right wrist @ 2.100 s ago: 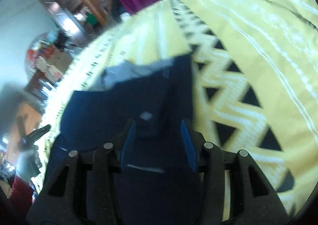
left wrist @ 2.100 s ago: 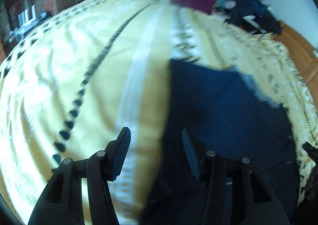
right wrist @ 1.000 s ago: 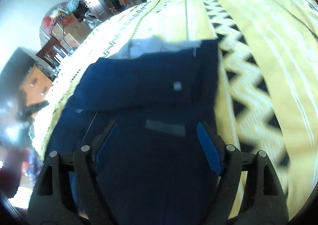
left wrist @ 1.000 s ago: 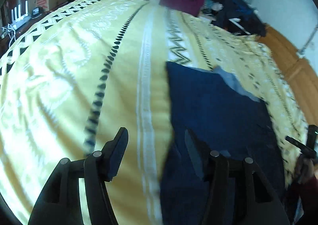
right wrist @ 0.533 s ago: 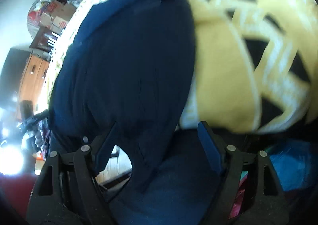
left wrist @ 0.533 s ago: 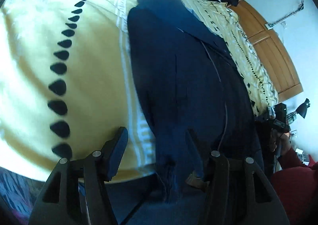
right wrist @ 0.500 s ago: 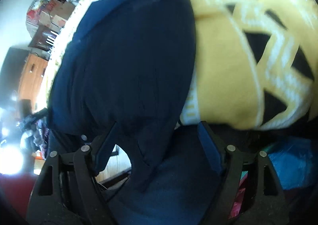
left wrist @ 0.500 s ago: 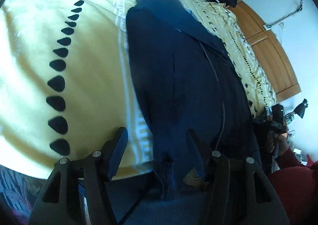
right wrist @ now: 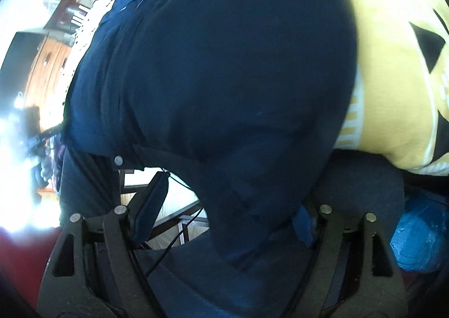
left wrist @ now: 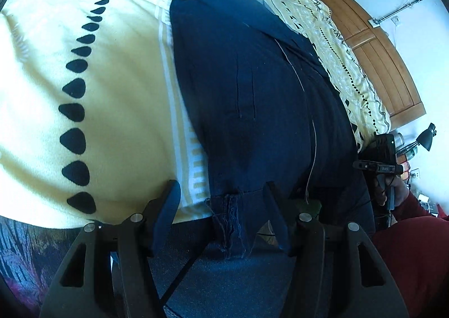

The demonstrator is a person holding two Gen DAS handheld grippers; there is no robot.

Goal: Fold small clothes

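— Navy cotton garment (left wrist: 252,99) lay along the yellow patterned bed cover (left wrist: 118,99), its frayed hem over the edge?
— Yes, between the wide left tool (left wrist: 221,217); right tool (right wrist: 230,222) gaped too. Next, I judged: pinch both hem corners.

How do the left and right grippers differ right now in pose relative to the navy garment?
1. The left gripper frames a frayed hem corner of the navy garment; the right gripper has a broad fold draped between its fingers.
2. The left view shows both fingers clear of cloth; in the right view the garment partly covers one finger.

Shared: both open at the edge of the yellow blanket, gripping nothing.
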